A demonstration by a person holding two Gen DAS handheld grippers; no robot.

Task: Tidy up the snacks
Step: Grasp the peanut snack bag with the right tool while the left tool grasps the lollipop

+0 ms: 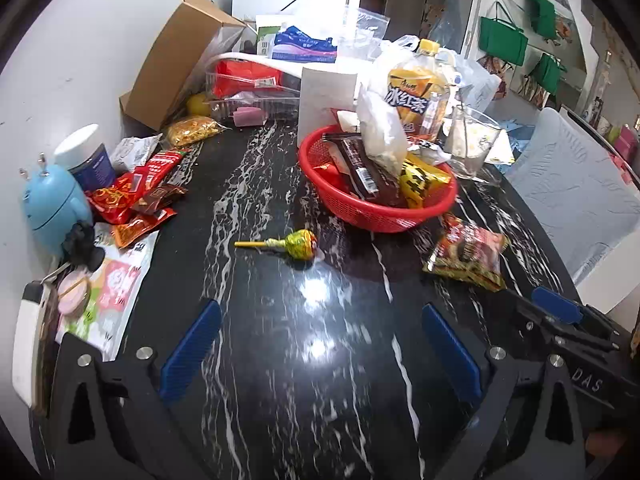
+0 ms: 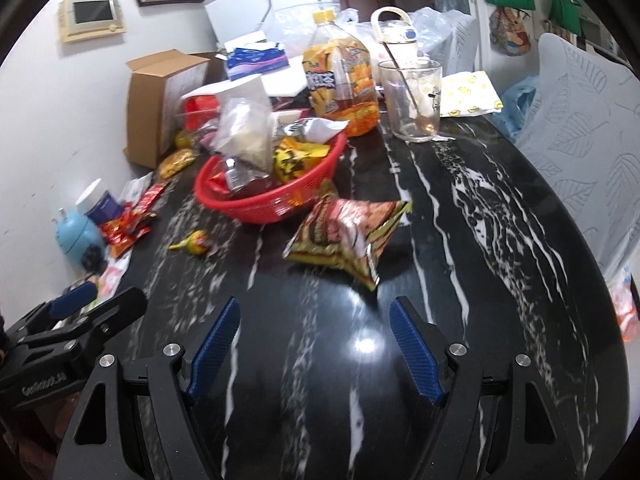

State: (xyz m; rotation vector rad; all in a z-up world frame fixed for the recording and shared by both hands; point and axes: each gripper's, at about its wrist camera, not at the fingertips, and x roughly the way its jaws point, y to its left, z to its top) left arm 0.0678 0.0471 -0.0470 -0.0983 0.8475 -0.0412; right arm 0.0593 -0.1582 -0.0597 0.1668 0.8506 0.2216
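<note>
While nothing is yet held, nearest first:
Left gripper [image 1: 320, 340]: blue pads wide apart, empty, low over the black marble table [image 1: 280, 400].
Right gripper [image 2: 316, 344]: pads likewise apart, empty, just beside the left one.
Lollipop [image 1: 298, 243]: lies flat ahead of the left gripper, roughly centred between its pads; stick runs crosswise, pointing left, wrapped head to the right.
Chip bag [image 2: 344, 240]: red and yellow, crumpled, straight ahead of the right gripper, its long side slanting from lower left to upper right.
Nearer hand: left for the lollipop, right for the chip bag, judging by what sits in line with each.
Red basket [image 1: 360, 212]: just beyond both loose snacks, already heaped with packets; chip bag near its rim, whether touching cannot be told.
Loose wrappers [image 1: 136, 196]: piled at the left table edge by the wall.
Iced tea bottle [image 1: 416, 92]: upright behind the basket.
</note>
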